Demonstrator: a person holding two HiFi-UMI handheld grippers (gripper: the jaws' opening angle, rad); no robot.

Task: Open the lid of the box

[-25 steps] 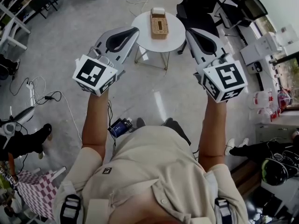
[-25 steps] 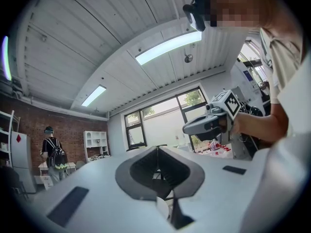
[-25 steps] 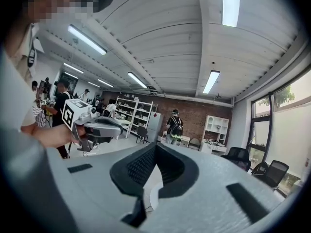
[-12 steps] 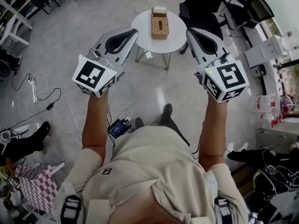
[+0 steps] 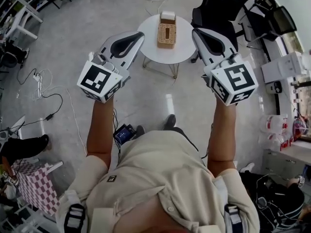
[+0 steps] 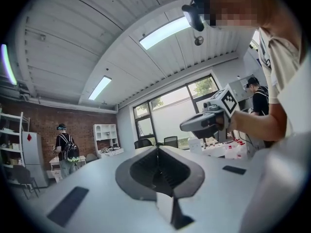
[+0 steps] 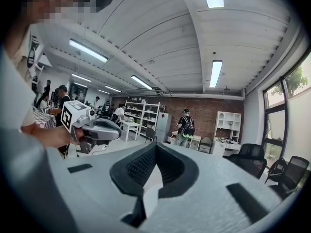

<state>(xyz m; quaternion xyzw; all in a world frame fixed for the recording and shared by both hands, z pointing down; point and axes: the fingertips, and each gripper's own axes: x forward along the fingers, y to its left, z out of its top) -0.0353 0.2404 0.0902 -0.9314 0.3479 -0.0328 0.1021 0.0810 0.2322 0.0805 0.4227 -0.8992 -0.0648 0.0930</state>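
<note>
Head view: woven box [image 5: 166, 35] sitting on round white table [image 5: 177, 52], top centre of frame, lid down. Left gripper [image 5: 140, 33] and right gripper [image 5: 195, 32] flanking table's edges, jaws pressed together, gripping nothing. Black office chair [image 5: 219, 6] standing behind table, upper right. Cables [image 5: 46, 93] trailing across floor, left.

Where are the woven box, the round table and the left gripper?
woven box [image 5: 166, 38]: head view, on its woven top.
round table [image 5: 167, 56]: head view, on its bare near edge.
left gripper [image 5: 141, 34]: head view, at its closed tips.
</note>
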